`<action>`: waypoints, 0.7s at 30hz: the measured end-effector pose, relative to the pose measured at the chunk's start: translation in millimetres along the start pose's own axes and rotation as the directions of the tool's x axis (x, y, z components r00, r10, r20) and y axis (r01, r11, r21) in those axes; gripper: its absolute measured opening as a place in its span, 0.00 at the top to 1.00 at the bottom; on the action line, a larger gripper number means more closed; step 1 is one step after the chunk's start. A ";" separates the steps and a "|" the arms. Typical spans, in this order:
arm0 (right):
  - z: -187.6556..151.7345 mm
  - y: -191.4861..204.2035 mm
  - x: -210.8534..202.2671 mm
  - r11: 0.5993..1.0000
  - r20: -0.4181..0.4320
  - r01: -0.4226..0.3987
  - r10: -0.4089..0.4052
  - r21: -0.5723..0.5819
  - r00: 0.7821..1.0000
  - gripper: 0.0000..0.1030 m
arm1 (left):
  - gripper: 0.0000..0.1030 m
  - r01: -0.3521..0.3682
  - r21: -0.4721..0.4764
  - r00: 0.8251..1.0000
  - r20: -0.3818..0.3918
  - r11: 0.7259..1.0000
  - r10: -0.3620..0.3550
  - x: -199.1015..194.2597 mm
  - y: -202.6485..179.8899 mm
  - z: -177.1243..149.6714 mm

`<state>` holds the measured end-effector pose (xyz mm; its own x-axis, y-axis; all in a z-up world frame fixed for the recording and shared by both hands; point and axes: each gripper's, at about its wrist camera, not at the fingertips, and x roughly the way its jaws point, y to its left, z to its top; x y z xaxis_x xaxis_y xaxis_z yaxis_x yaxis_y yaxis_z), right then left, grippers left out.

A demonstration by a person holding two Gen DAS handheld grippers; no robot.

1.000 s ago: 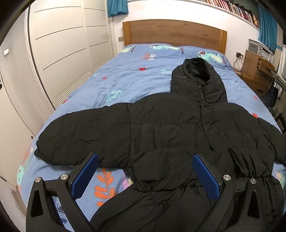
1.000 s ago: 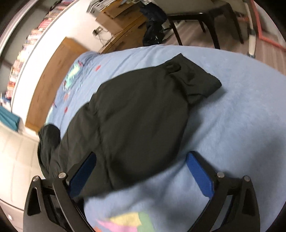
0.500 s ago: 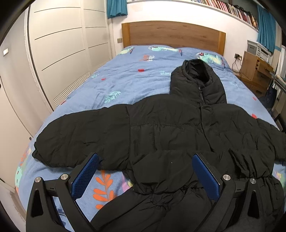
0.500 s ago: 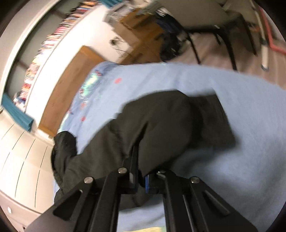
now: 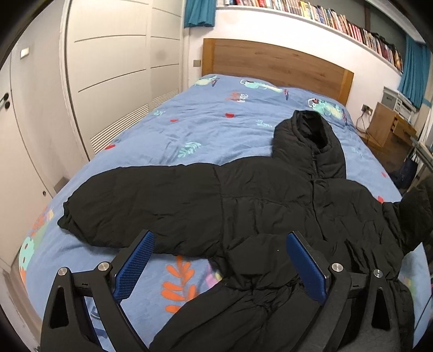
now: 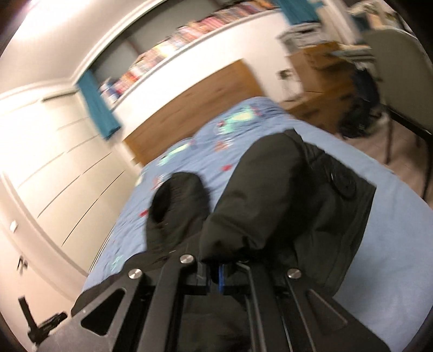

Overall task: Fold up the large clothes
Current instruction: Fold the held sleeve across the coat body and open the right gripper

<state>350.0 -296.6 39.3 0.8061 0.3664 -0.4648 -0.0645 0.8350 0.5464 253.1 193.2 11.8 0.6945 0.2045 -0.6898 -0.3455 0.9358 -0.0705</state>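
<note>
A black hooded puffer jacket [image 5: 257, 205] lies front-up on the blue bedspread [image 5: 205, 130], hood toward the headboard, its left sleeve [image 5: 130, 205] stretched out flat. My left gripper [image 5: 219, 268] is open and empty, hovering above the jacket's lower hem. My right gripper [image 6: 216, 273] is shut on the jacket's right sleeve [image 6: 259, 200] and holds it lifted off the bed; that raised sleeve also shows at the right edge of the left wrist view [image 5: 416, 214]. The hood [image 6: 176, 208] shows beyond the lifted sleeve.
A wooden headboard [image 5: 276, 65] stands at the far end. White wardrobe doors [image 5: 108, 70] run along the left. A wooden bedside cabinet [image 5: 389, 127] and a chair [image 6: 400, 81] stand to the right of the bed. A bookshelf [image 5: 324, 16] runs high on the wall.
My right gripper closed on the right sleeve and lifted it up and inward off the bed. My left gripper stayed open and rose slightly, seeing more of the room.
</note>
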 end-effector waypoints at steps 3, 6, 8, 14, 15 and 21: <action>-16.3 52.0 17.1 0.996 -0.054 -0.053 0.049 -0.075 0.997 0.97 | 0.03 0.000 -0.018 1.000 0.001 1.000 0.000 -5.2 14.0 -0.2; -39.0 92.5 36.8 0.988 -0.115 -0.096 0.082 -0.120 0.990 0.97 | 0.02 0.002 -0.031 1.000 0.001 1.000 -0.002 -9.3 28.3 -0.9; -61.7 113.3 49.7 0.983 -0.161 -0.116 0.093 -0.140 0.982 0.97 | 0.01 0.001 -0.041 1.000 0.000 0.999 -0.001 -10.4 39.0 -2.0; -123.9 156.6 92.0 0.976 -0.296 -0.127 0.070 -0.178 0.952 0.97 | 0.01 -0.004 -0.057 1.000 -0.008 0.998 0.004 -7.8 64.9 -8.9; -133.0 160.2 97.1 0.975 -0.314 -0.123 0.060 -0.186 0.948 0.96 | 0.01 -0.001 -0.057 1.000 -0.012 0.998 0.000 -6.6 68.1 -10.8; -194.8 174.8 130.0 0.966 -0.424 -0.070 -0.043 -0.247 0.904 0.95 | 0.01 0.026 -0.056 0.999 -0.033 0.998 -0.028 -3.5 75.4 -15.1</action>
<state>328.9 -23.1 -61.3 0.4823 0.4694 -0.7396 -0.2643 0.8829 0.3880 215.1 258.7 -1.9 0.6827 0.1683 -0.7111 -0.3619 0.9232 -0.1290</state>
